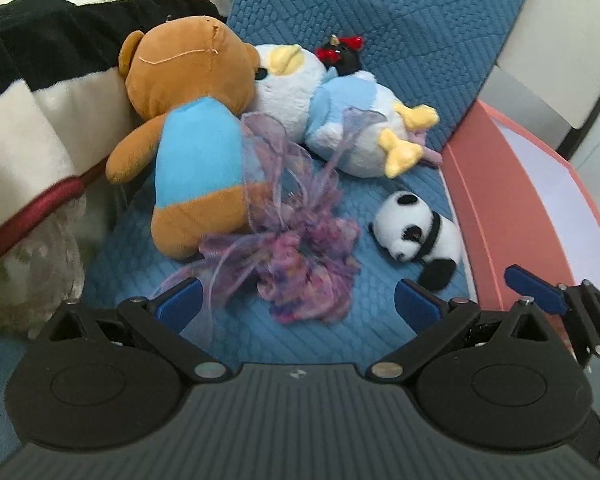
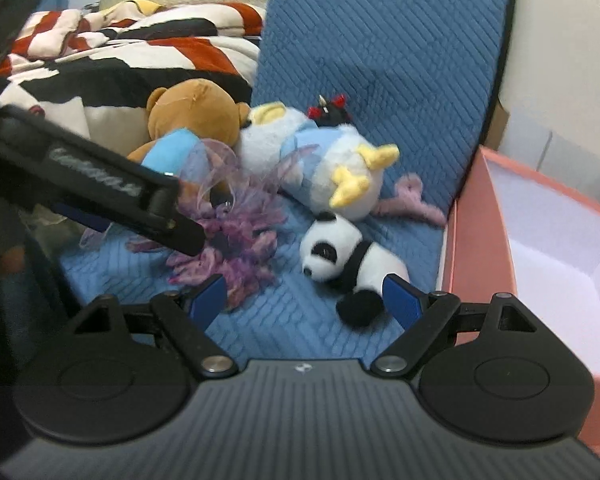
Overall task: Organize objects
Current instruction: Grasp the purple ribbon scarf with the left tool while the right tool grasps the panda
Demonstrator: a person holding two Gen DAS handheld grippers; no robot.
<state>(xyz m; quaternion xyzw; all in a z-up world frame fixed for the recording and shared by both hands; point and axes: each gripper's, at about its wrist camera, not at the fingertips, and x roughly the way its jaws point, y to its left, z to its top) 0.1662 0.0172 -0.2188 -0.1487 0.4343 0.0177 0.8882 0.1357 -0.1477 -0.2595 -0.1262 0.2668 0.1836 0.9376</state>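
The left gripper point(image 1: 298, 298) hovers low over the blue quilted cushion point(image 1: 400, 32), jaws spread wide, just in front of the purple yarn-and-ribbon bundle point(image 1: 308, 264). The right gripper point(image 2: 304, 300) sits just beside it to the right, also spread, its right finger point(image 2: 402, 300) touching the panda plush point(image 2: 348, 258) at its dark hind end. The panda lies on its side, head pointing left, long axis across the cushion. Behind, the brown bear point(image 1: 196, 120) lies face down, head away, beside the blue-and-white duck plush point(image 1: 340, 116), whose yellow feet point right. The pink box point(image 2: 484, 240) stands open right of the cushion.
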